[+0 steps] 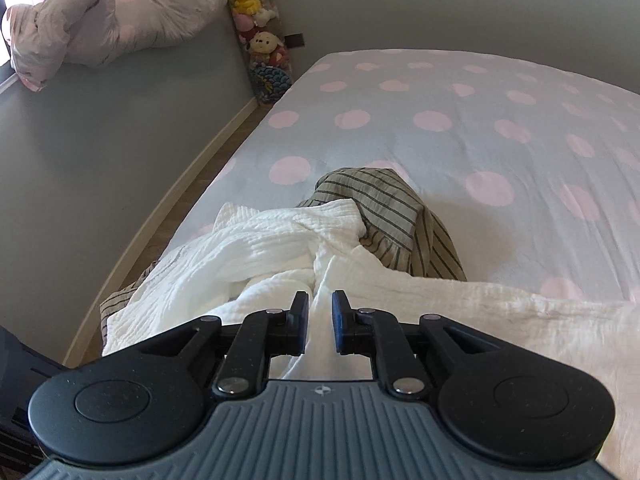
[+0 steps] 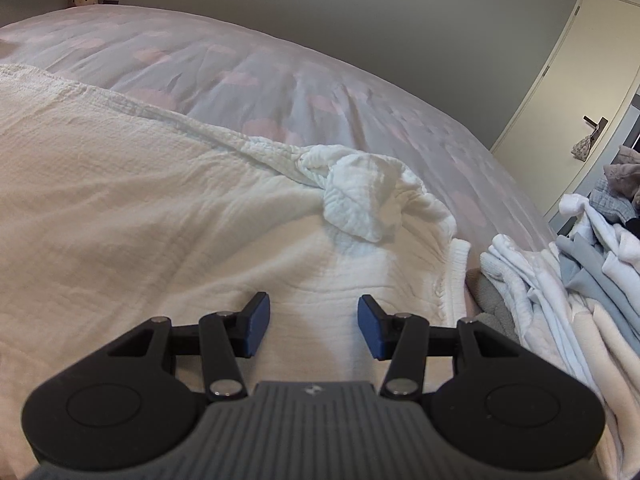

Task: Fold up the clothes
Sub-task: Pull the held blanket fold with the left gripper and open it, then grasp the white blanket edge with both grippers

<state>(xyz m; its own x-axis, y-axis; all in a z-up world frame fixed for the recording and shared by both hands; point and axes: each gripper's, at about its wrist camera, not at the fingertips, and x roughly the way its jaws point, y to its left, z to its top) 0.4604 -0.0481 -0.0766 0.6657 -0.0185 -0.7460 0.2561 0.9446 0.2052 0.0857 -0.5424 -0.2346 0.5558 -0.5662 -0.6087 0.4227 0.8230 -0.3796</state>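
Left claw (image 1: 320, 322): its jaws are standing a little apart over a ridge of the white cloth (image 1: 256, 252), not pinching it.
Striped shirt (image 1: 392, 216): lying past the claw, waiting.
Right claw (image 2: 314, 328): hanging spread wide above the cloth, holding nothing.
Pile of clothes (image 2: 560, 280): sitting just to its right.

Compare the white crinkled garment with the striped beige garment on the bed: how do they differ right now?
The white crinkled garment is plain with a puckered weave; the striped beige garment has thin dark stripes on smoother cloth. The white one spreads wide along the near side of the polka-dot bed sheet and lies partly over the striped one, which sits bunched in a heap farther back. Both are rumpled and unfolded.
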